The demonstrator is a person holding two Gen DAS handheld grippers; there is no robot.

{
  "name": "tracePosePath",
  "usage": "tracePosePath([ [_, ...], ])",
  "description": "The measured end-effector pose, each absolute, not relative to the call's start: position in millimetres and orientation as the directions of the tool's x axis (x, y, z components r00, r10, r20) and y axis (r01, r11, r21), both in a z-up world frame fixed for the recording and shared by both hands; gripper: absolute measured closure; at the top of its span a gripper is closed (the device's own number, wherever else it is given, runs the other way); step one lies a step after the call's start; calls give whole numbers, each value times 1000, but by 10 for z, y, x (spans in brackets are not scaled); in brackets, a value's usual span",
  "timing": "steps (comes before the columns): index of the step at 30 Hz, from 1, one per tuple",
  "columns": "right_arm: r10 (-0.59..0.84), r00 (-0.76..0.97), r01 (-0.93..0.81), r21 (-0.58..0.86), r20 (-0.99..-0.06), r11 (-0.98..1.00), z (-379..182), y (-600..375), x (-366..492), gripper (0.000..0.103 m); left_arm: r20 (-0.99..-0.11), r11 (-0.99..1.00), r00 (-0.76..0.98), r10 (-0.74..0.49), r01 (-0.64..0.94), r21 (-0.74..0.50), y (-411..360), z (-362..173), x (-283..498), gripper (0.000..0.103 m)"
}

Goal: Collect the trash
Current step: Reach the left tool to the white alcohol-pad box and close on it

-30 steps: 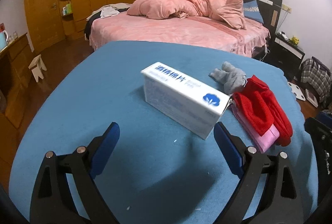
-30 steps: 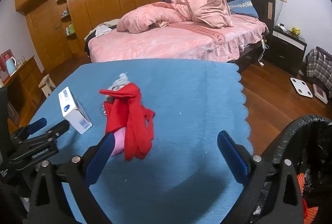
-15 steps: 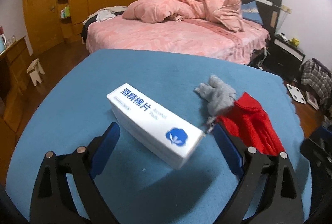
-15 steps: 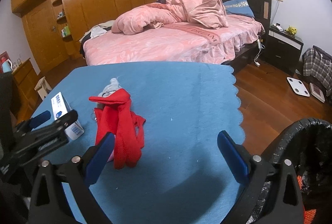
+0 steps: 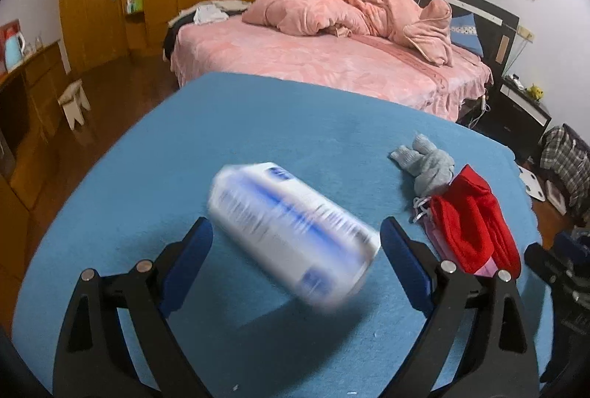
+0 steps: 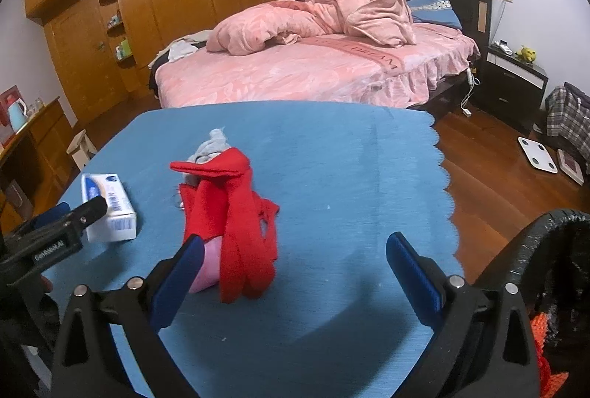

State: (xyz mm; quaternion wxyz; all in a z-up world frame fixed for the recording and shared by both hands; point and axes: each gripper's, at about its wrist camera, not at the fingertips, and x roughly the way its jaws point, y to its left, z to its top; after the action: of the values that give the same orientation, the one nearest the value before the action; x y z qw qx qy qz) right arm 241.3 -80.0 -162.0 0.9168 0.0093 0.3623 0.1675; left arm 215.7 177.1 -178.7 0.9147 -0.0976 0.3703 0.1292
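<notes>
Left hand-held gripper (image 5: pixel 295 243) gaping around motion-blurred box (image 5: pixel 291 232), print unreadable; right hand-held gripper (image 6: pixel 295 261) released, bin (image 6: pixel 553 272) cropped at 4 o'clock.

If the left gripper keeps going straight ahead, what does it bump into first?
Most likely the white box. It lies on the blue tablecloth right between the open fingers of the left gripper, nearly touching the right one. The blur hides the exact gap.

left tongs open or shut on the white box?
Open. The left tongs stand spread wide either side of the white-and-blue cardboard box, which lies on the blue tablecloth.
</notes>
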Motion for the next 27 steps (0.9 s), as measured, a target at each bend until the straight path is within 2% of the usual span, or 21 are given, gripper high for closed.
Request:
tracePosePath([
  [2,315,682,-306,134,-660,943,-1611,-779,2410,6,-719,945,680,143,-310,-104,1797,-1839,2232,13],
  [12,312,681,-306,130,-662,943,-1623,-779,2400,6,-743,931,641,191,-358,-70,1766,-1904,2209,13],
  [21,314,678,-311,128,-664,942,-1640,-769,2410,6,-781,926,605,157,-366,-97,1725,-2118,2182,12],
  [24,313,674,-310,128,-669,942,-1660,-767,2419,6,-774,928,617,140,-354,-114,1738,-2128,2203,13],
  [25,313,673,-309,129,-670,942,-1658,-778,2409,6,-770,931,624,135,-346,-117,1740,-2121,2203,18],
  [27,311,671,-307,130,-673,943,-1672,-784,2411,6,-771,940,626,116,-320,-119,1731,-2130,2226,21],
])
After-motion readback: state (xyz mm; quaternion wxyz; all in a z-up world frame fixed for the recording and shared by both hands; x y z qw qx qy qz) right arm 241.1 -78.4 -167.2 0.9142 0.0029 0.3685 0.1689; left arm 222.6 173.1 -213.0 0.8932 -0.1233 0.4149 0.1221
